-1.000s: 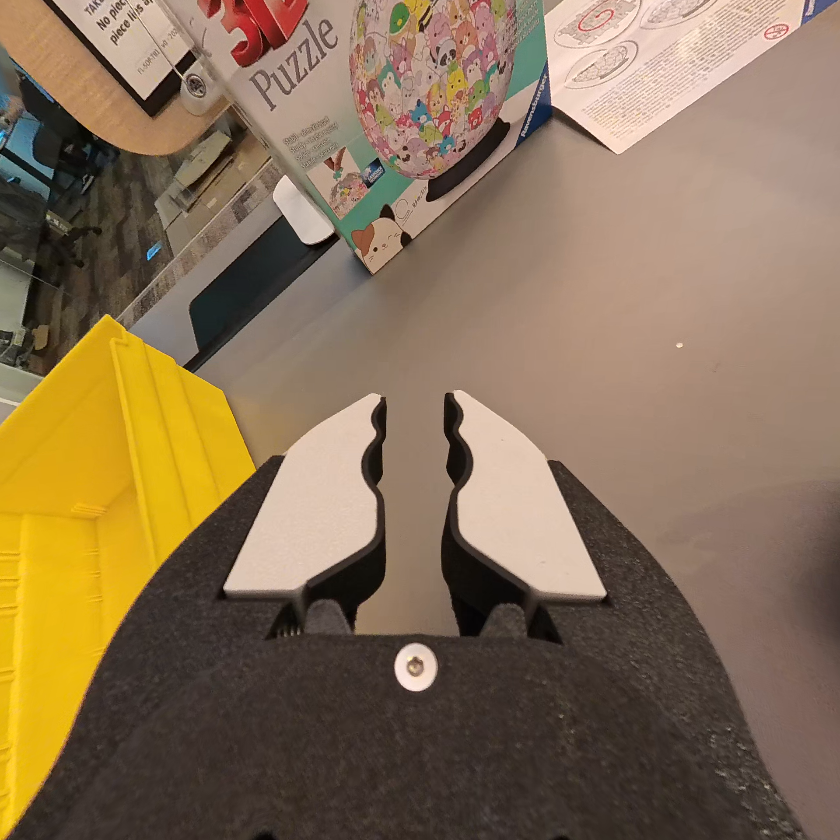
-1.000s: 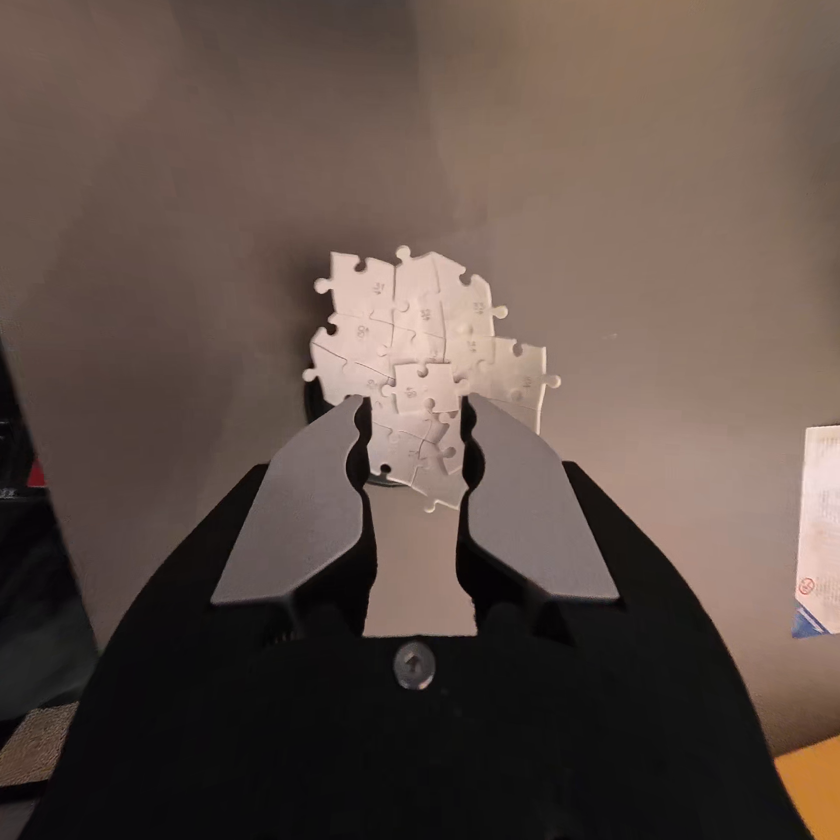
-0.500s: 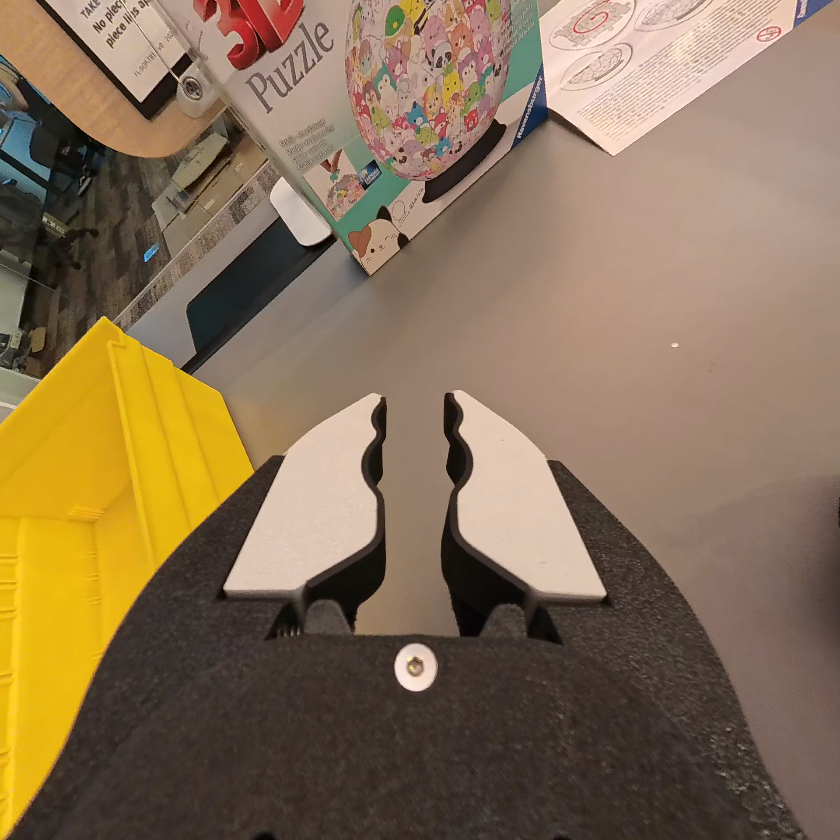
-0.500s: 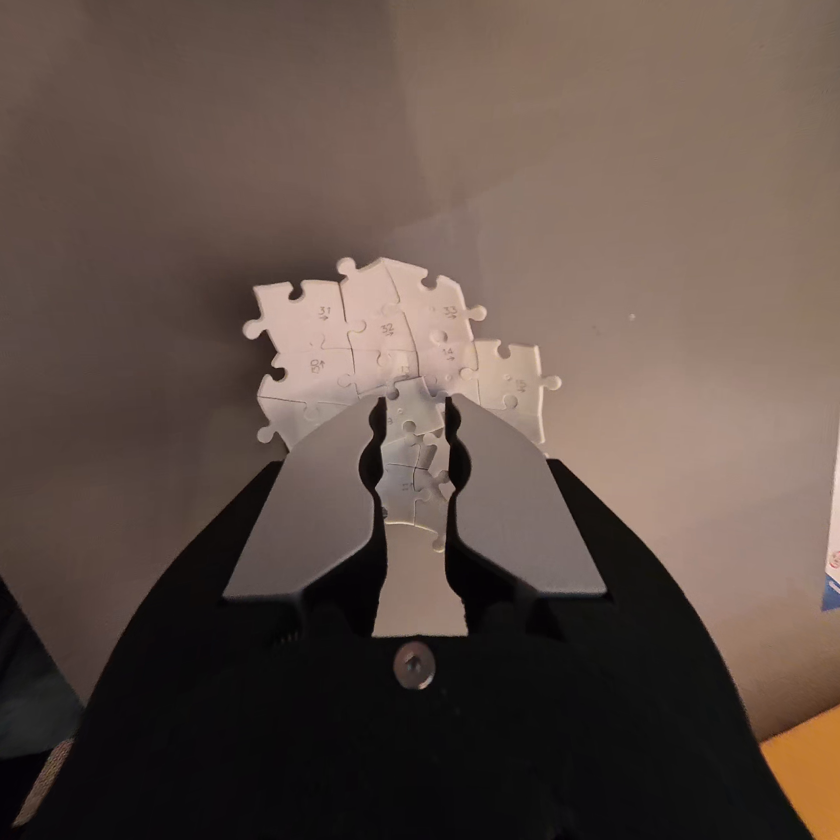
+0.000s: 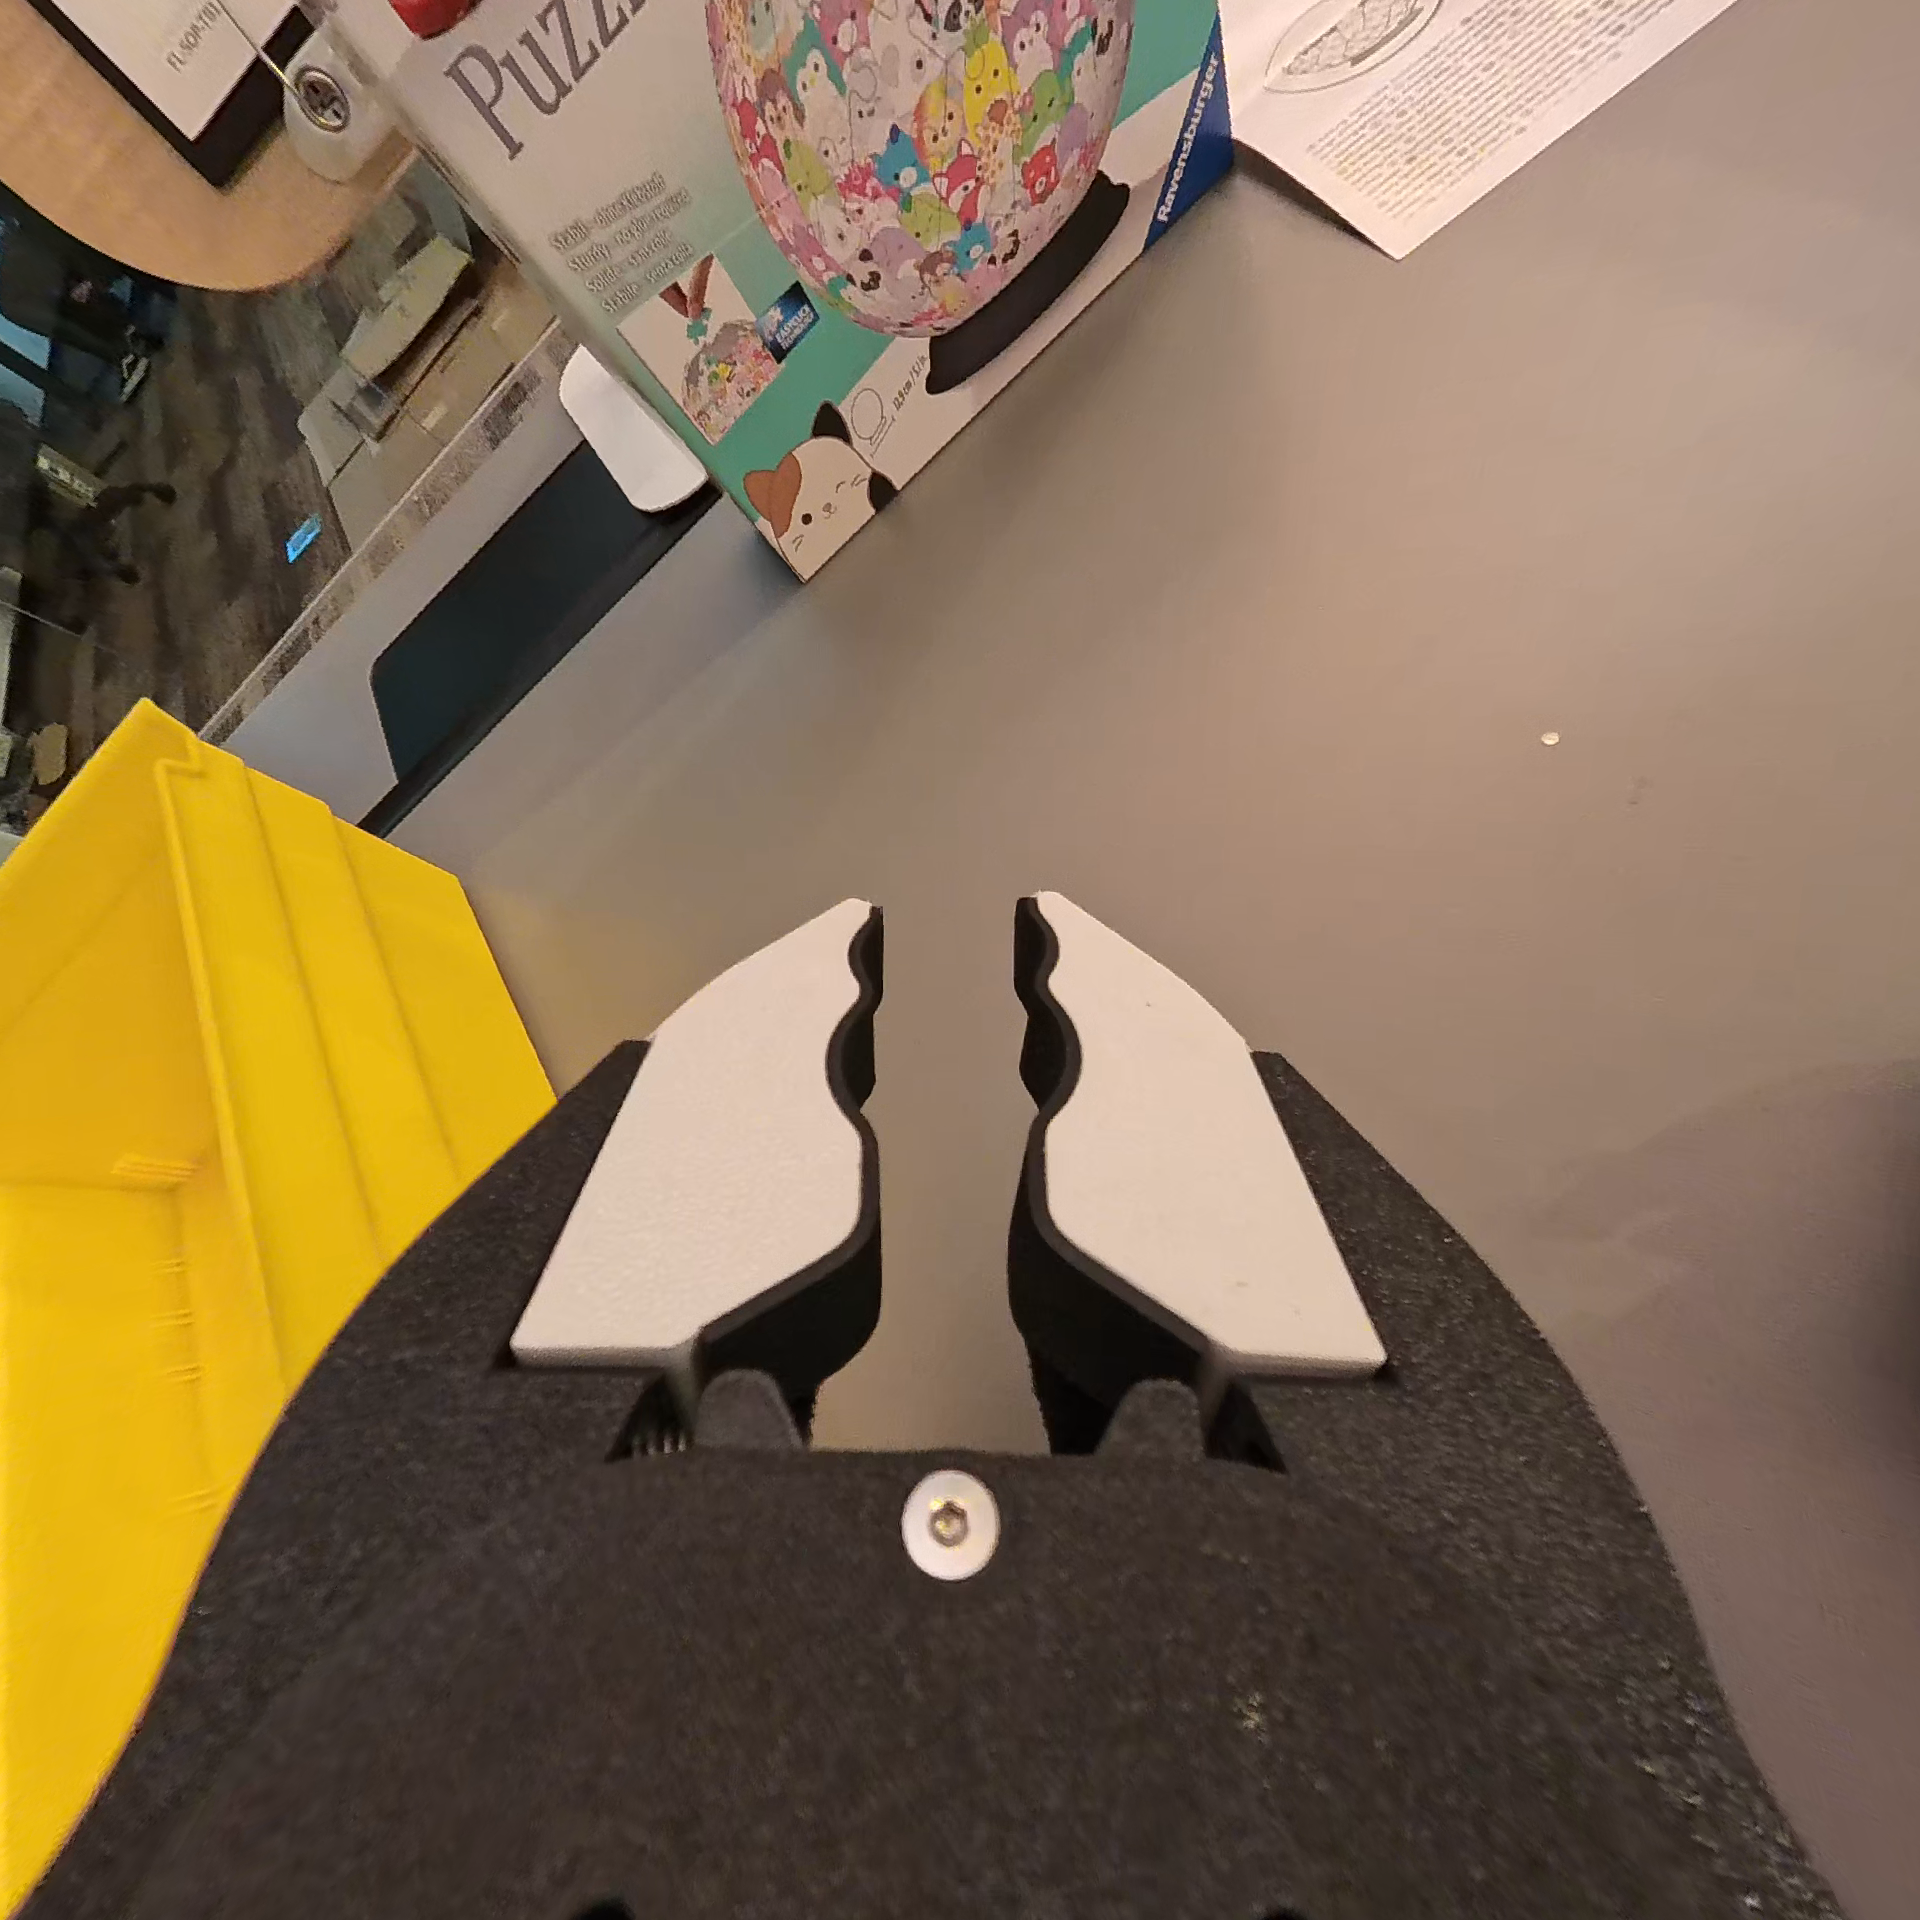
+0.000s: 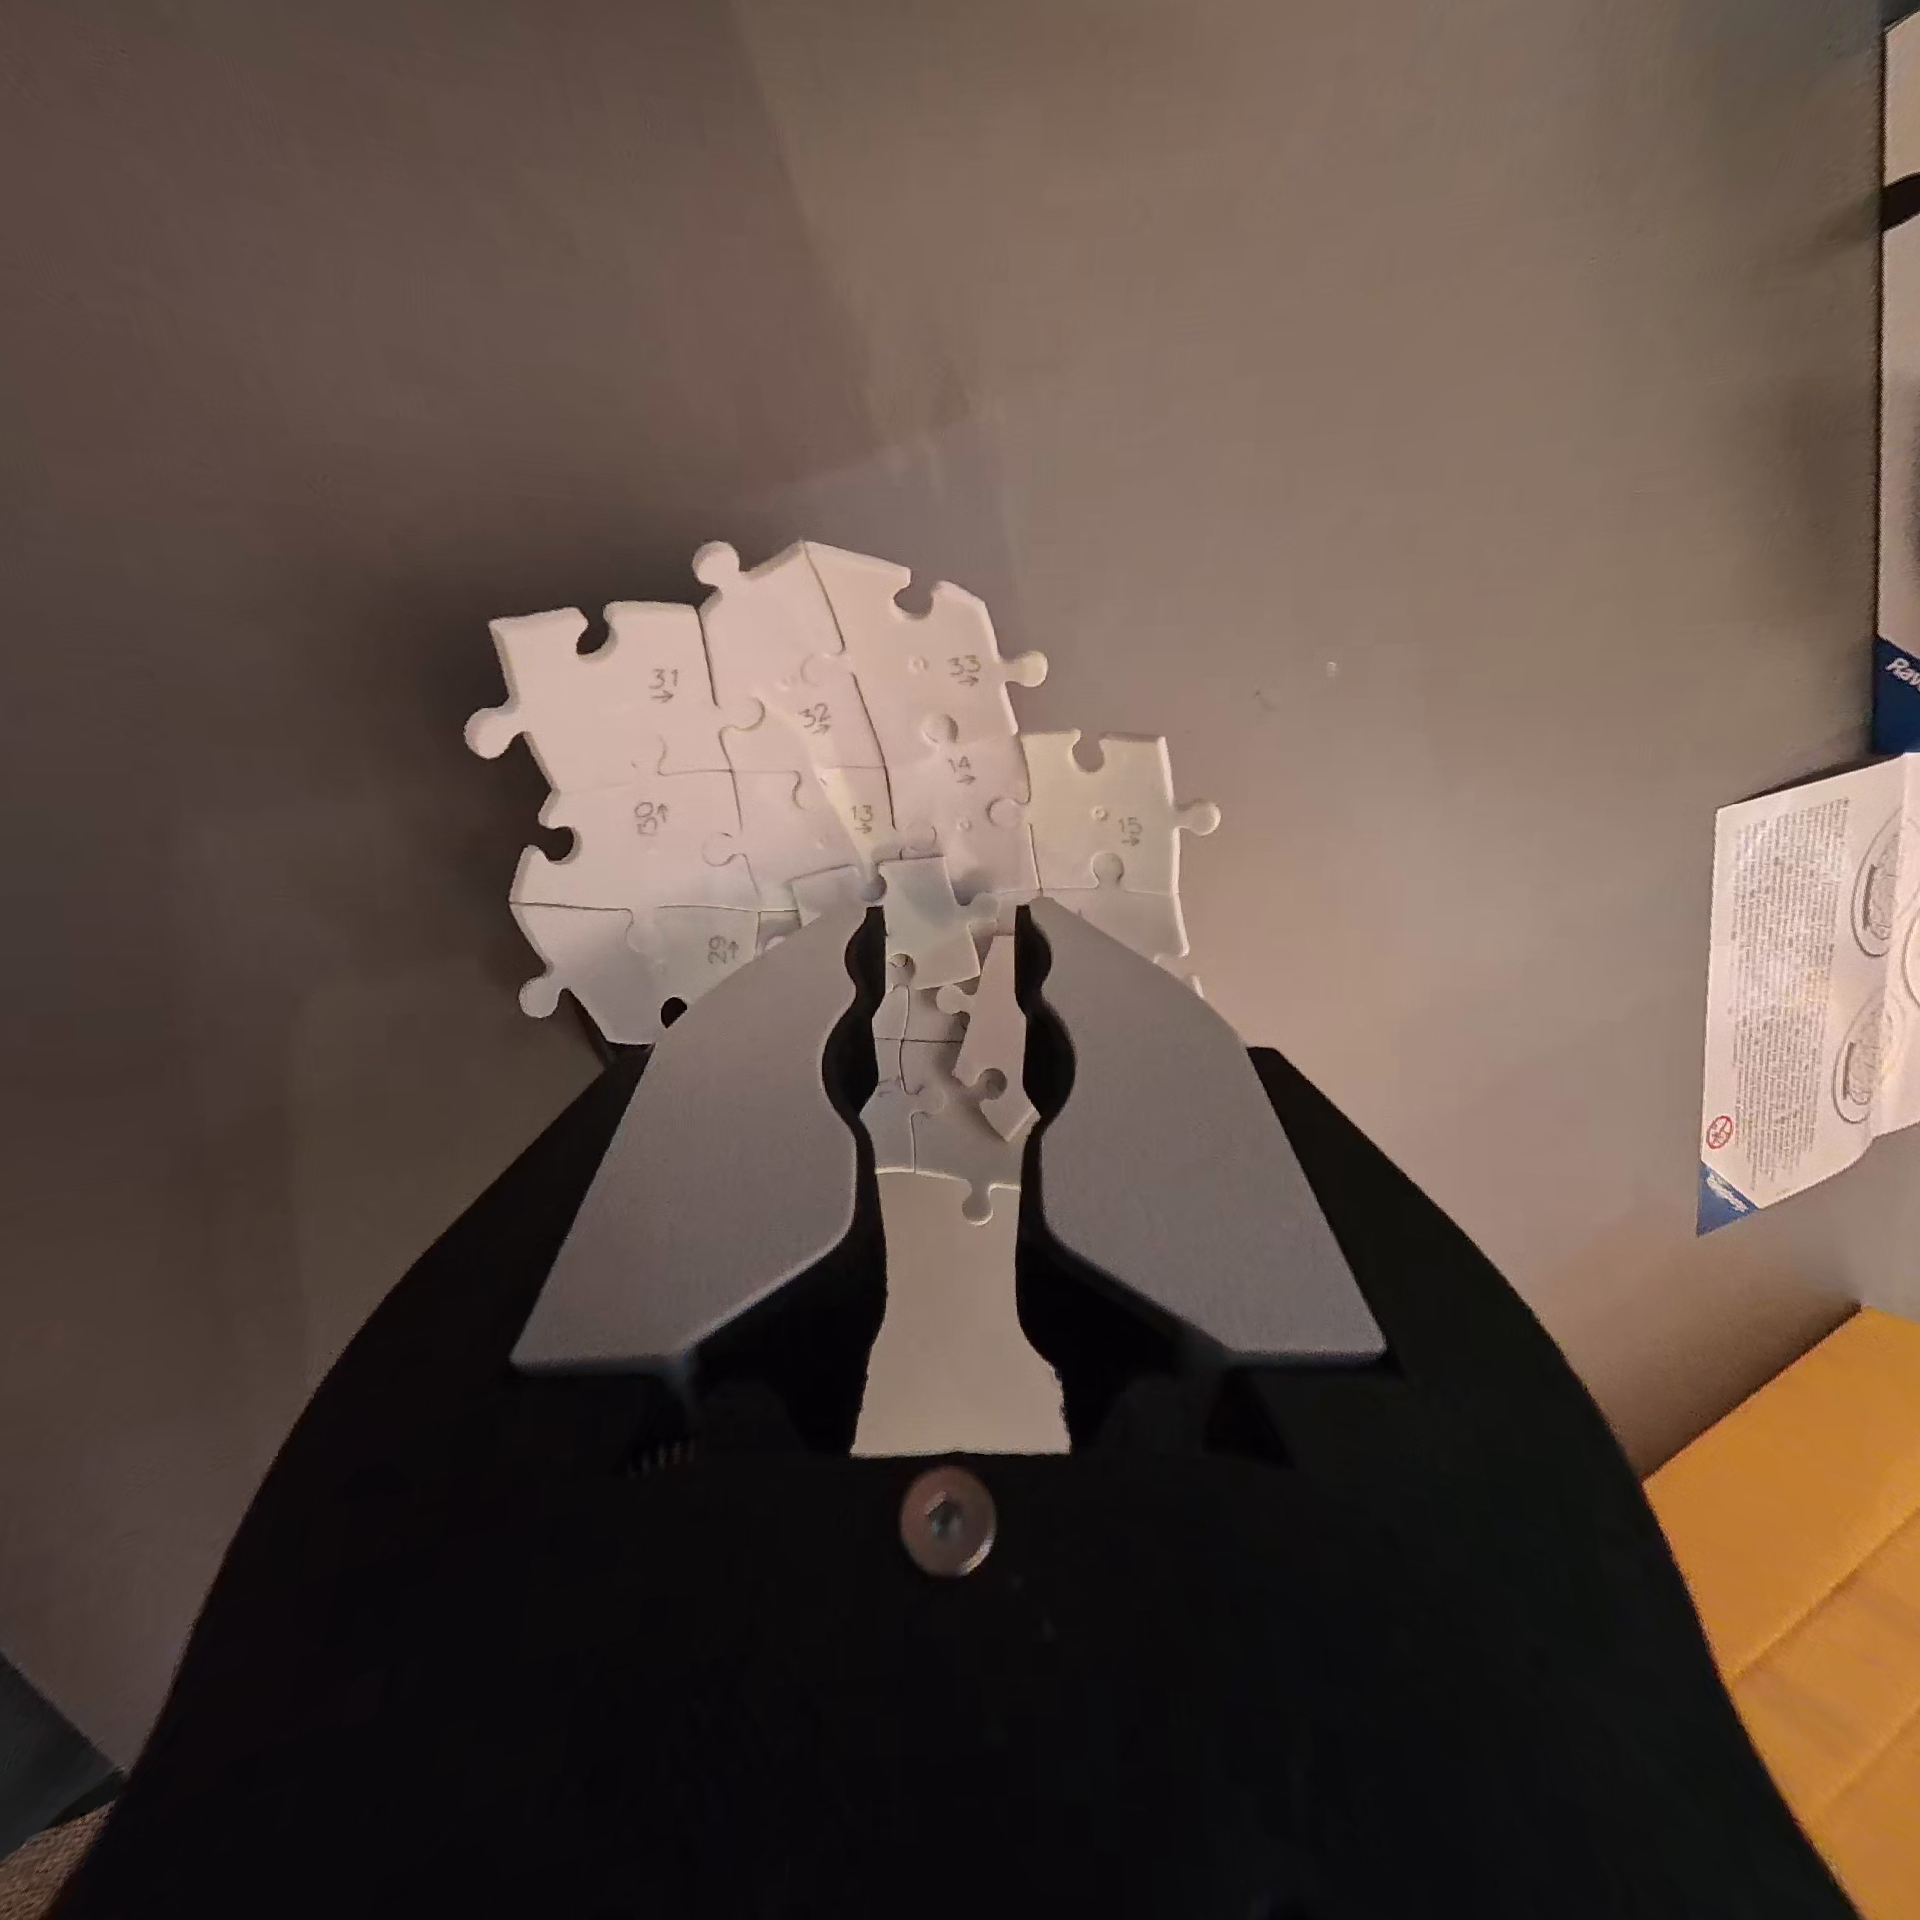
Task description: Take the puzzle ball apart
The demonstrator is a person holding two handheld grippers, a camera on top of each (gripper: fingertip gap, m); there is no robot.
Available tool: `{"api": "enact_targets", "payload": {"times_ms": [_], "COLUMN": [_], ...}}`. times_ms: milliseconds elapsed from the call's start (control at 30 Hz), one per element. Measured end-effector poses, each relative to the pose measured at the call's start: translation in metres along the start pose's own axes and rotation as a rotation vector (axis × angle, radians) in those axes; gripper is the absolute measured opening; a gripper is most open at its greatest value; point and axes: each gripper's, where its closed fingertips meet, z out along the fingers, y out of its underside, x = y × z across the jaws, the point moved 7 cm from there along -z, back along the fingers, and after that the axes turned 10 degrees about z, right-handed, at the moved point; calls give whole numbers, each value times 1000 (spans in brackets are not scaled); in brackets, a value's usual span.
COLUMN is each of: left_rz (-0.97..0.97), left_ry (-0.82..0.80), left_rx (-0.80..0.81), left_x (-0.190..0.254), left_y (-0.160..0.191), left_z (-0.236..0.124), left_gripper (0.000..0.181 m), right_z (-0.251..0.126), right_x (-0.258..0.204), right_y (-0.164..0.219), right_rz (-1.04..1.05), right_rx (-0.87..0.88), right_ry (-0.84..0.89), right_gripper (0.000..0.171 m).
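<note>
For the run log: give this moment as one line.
left tongs: open, empty, over grey table beside yellow bin | right tongs: open around white puzzle section, grip unconfirmed | stage: disassembly under way

This looks like an office or an open-plan workroom. At the upper left of the left wrist view, past the edge of the grey table (image 5: 1351,623), patterned carpet flooring (image 5: 208,343) runs under a curved wooden desktop (image 5: 135,208), with dark office chairs (image 5: 94,520) and a low glass partition (image 5: 343,582) nearby. On the table stand a retail puzzle box (image 5: 831,208), an unfolded instruction sheet (image 5: 1455,114) and a yellow plastic storage bin (image 5: 208,1143).
</note>
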Motion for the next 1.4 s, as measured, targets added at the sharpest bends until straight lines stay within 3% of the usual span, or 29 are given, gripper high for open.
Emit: {"api": "enact_targets", "payload": {"times_ms": [133,267,433,767,1400], "left_rz": [-3,-6,-13,-15,-7], "left_ry": [3,0,2,2,12], "left_rx": [3,7,19,25,23], "left_x": [0,-2,-3,-4,-3], "left_y": [0,-1,-2,-3,-3], "left_z": [-1,-3,-5,-7,-6], "left_gripper": [24,24,24,24,24], "right_z": [-4,-11,-3,-1,1], "right_x": [5,8,1,-1,6], "right_y": [-1,0,4,3,5], "right_rz": [71,256,325,259,252], "right_rx": [24,73,51,46,25], "right_ry": [-3,-90,-183,-67,-253], "right_gripper": [25,31,35,38,28]}}
